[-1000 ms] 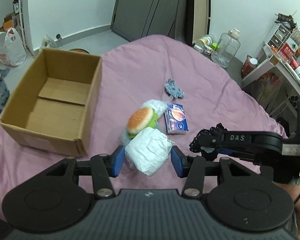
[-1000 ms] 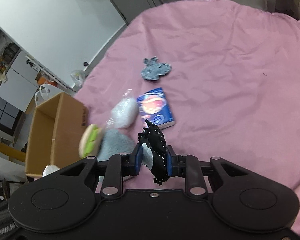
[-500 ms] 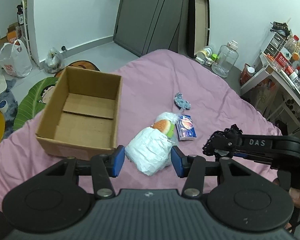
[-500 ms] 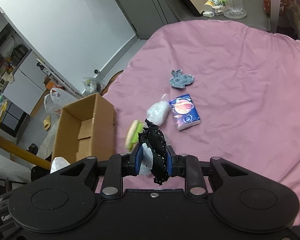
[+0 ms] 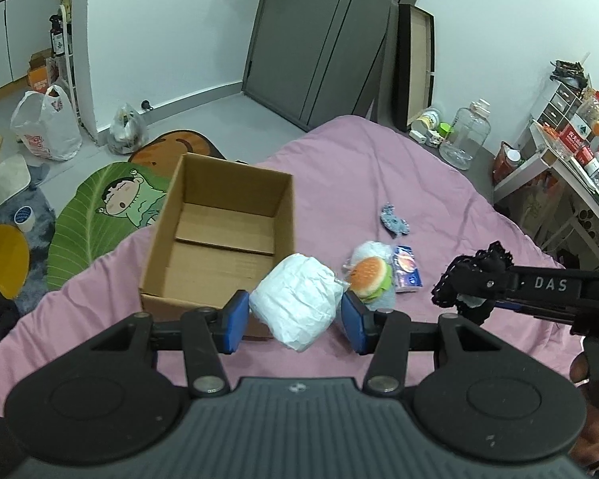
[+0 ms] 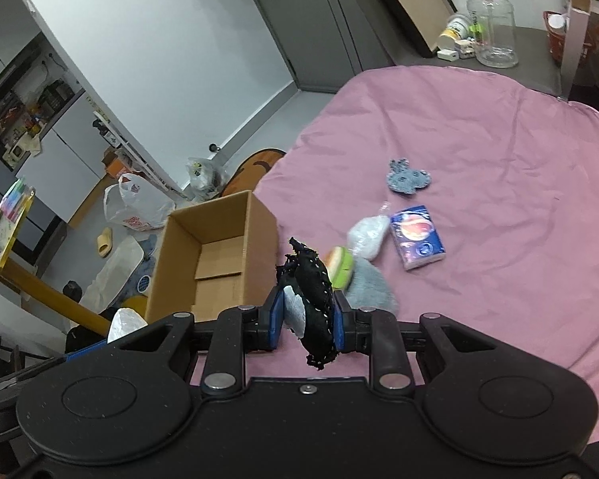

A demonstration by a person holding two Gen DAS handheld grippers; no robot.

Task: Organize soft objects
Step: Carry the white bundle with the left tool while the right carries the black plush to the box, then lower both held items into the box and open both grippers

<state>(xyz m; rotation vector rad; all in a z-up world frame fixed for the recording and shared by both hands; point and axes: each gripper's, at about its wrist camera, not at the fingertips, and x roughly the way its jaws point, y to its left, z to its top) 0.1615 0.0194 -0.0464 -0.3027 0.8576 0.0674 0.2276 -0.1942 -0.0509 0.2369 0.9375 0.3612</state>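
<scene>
- The left claw is clamped on a white crinkled bundle, its blue pads pressed against both sides, holding it above the pink bed just in front of the near right corner of the cardboard box.
- The right claw is closed tight on a black lace-trimmed fabric piece with a white scrap beside it; from the left wrist camera the same claw reaches in from the right, well clear of the box, with the black fabric bunched at its tip.
- The cardboard box stands open at the left edge of the bed, flaps folded flat inside, nothing visible in it.
- On the bedsheet to the right of the box lie a plush hamburger with a green layer, a clear bag of white filling touching it, and a grey fuzzy cloth beneath the burger.
- A blue tissue pack printed with planets lies just beside that cluster.
- A small blue-grey knitted piece lies apart, farther up the bed.
- On the floor beyond the bed are a leaf-shaped cartoon rug, a white plastic bag and a large clear water jug.
</scene>
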